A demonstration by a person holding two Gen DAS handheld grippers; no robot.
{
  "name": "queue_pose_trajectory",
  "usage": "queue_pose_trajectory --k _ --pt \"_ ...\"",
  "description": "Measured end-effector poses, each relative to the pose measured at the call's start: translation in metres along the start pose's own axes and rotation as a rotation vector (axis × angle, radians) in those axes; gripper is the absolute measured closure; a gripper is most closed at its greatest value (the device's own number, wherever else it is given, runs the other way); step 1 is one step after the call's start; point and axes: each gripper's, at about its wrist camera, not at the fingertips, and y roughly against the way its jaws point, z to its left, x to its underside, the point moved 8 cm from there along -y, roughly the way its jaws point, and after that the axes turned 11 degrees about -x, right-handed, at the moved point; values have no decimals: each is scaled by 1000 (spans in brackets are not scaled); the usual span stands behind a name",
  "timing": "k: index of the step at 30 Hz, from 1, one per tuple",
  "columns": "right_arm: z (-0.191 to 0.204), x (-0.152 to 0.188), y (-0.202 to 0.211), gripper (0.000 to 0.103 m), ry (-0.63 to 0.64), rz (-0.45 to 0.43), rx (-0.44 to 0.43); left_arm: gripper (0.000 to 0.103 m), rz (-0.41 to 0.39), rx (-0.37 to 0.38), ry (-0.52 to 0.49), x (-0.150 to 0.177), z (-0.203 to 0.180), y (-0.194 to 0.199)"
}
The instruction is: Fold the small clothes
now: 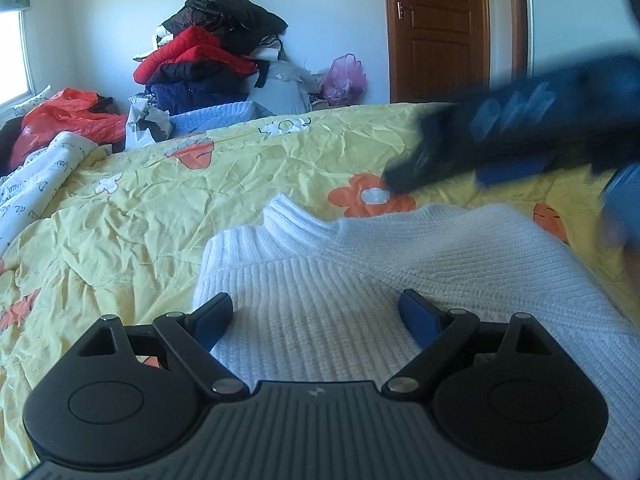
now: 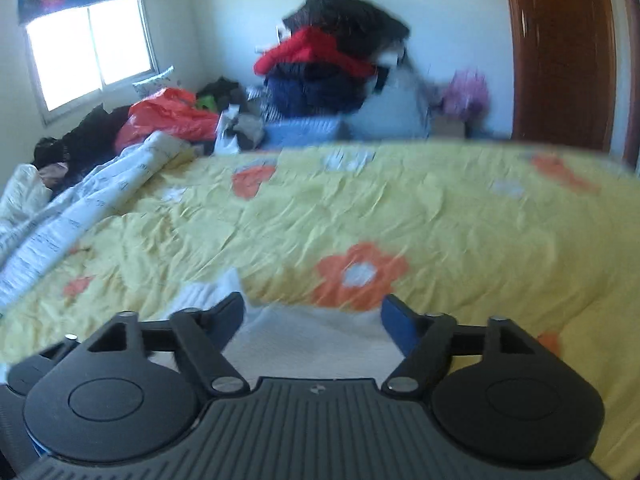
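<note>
A white ribbed knit sweater (image 1: 340,280) with a roll neck lies on the yellow flowered bedspread (image 1: 160,208). My left gripper (image 1: 316,316) hovers over its near part, jaws wide apart and nothing between the pads. In the left wrist view my right gripper (image 1: 404,180) shows as a dark blur at the upper right, above the bedspread beyond the sweater. In the right wrist view, my right gripper (image 2: 314,320) stands open over the sweater's (image 2: 312,344) far edge, with only cloth below it.
A tall pile of dark and red clothes (image 1: 208,56) stands past the bed's far edge. An orange plastic bag (image 1: 68,120) and a white printed quilt (image 1: 36,184) lie at the left. A brown wooden door (image 1: 436,28) is at the back right, a window (image 2: 88,48) at the left.
</note>
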Motion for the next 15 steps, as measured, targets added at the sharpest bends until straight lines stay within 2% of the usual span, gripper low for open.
queue_pose_trajectory --k 1,3,5,9,12,14,15 --pt "-3 6 -10 20 -17 37 0 12 0 0 0 0 0 0" --pt "-16 29 -38 22 3 143 80 12 1 -2 2 0 0 0" --pt "-23 33 -48 21 12 120 76 12 3 -4 12 0 0 -3" --pt "-29 30 -70 15 33 174 87 12 19 -3 50 -1 1 -10" --pt "-30 28 -75 14 24 192 79 12 0 9 60 -2 5 -3" --pt "-25 28 -65 20 13 168 70 12 -38 22 88 -1 18 19" --pt "-26 25 -53 28 -15 136 63 12 -55 21 108 1 26 32"
